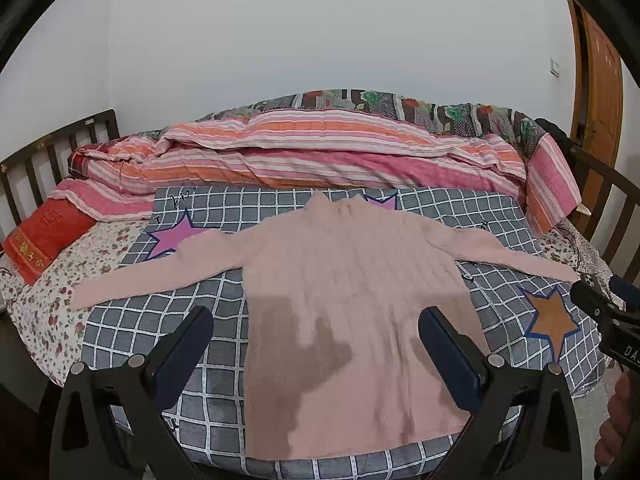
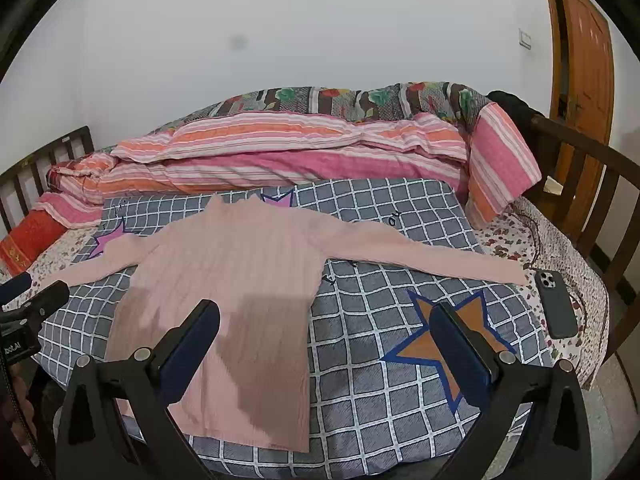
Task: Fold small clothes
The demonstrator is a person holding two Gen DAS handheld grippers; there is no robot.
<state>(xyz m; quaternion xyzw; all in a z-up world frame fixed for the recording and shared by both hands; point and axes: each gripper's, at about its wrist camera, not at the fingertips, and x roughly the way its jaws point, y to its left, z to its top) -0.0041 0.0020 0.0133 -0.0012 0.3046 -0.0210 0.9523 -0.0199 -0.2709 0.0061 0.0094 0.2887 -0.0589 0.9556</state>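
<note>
Left wrist view: the left hand-held gripper [image 1: 316, 338] hangs above the bed with its two dark fingers spread wide, holding nothing. Beneath and ahead of it a pink ribbed sweater [image 1: 352, 320] lies flat, collar toward twelve o'clock, hem toward six, sleeves stretched out toward nine and three. It rests on a grey checked cloth [image 1: 168, 320] printed with stars, spread over the bed [image 1: 48, 304]. A striped quilt [image 1: 304, 152] is bunched at twelve o'clock.

Right wrist view: the right hand-held gripper [image 2: 326, 336] is likewise spread and empty, hovering over the checked cloth beside the sweater's body, which sits toward nine o'clock. The long sleeve [image 2: 432, 258] runs toward three o'clock, its cuff near a dark phone [image 2: 557, 306].

The knit looks light, soft and limp; it will likely sag and stretch when lifted. Pinching a cuff or a hem corner seems the safest hold.
</note>
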